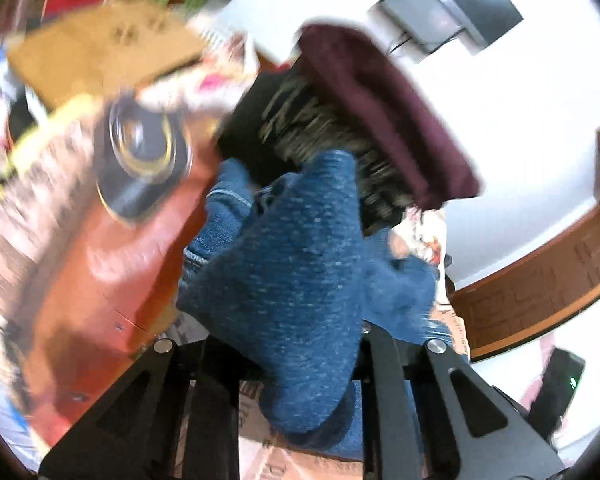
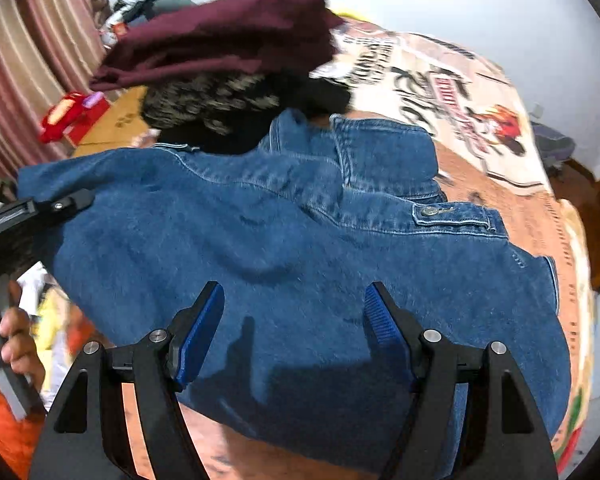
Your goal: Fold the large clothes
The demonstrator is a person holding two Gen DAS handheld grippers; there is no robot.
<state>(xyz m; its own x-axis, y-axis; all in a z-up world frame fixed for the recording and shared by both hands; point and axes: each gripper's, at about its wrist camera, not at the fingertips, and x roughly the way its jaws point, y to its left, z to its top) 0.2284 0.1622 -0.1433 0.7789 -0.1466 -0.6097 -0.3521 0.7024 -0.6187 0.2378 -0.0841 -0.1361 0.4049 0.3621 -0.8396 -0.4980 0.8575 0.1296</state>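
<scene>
We are working on a bed covered with a printed blanket (image 2: 440, 76), and most of it is taken up by the denim jacket (image 2: 300, 240), spread back-up with its collar toward a pile of other clothes: a maroon garment (image 2: 228, 40) lying on a black patterned one (image 2: 220, 108). We judge the fold is just starting, with one side of the jacket being lifted to bring it across.

Our left gripper (image 1: 300, 380) has closed down on a bunch of the denim jacket (image 1: 284, 280), which rises from between its jaws in the left wrist view. In the right wrist view that gripper (image 2: 40, 216) sits at the jacket's far left edge.

Our right gripper (image 2: 294, 332) hovers over the jacket's lower back, jaws wide apart with nothing between the blue pads (image 2: 202, 332).

Next, we think the right one needs to pin or grip the hem while the left carries its side over.
</scene>
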